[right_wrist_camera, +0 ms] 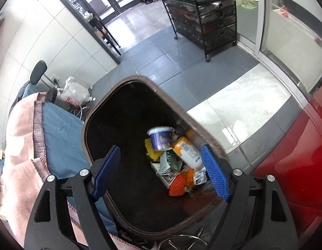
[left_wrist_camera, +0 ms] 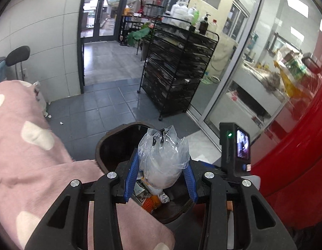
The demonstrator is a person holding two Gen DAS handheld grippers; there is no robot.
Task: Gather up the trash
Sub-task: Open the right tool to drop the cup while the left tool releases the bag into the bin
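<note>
A: In the left wrist view, what do we have?

B: Our left gripper [left_wrist_camera: 163, 166] has its 2 blue fingers [left_wrist_camera: 131, 177] clamped on a clear plastic bag [left_wrist_camera: 164, 156], crumpled and knotted at the top. It hangs right above the dark bin [left_wrist_camera: 113, 145], whose brown rim shows behind it. Below the bag we see trash lying in the bin. A pink spotted blanket [left_wrist_camera: 25, 145] fills the left side, and a black wire rack [left_wrist_camera: 177, 68] stands on the grey tiled floor beyond.

A: And the right wrist view?

B: Our right gripper [right_wrist_camera: 161, 170] is spread wide, holding nothing (both pads hover over the bin's mouth). Inside the bin [right_wrist_camera: 119, 87] lie a white-and-purple tub [right_wrist_camera: 161, 138], an orange bottle [right_wrist_camera: 187, 152], an orange foam net [right_wrist_camera: 177, 184] and crumpled wrappers. A white bag [right_wrist_camera: 74, 92] sits on the floor by the wall.
</note>
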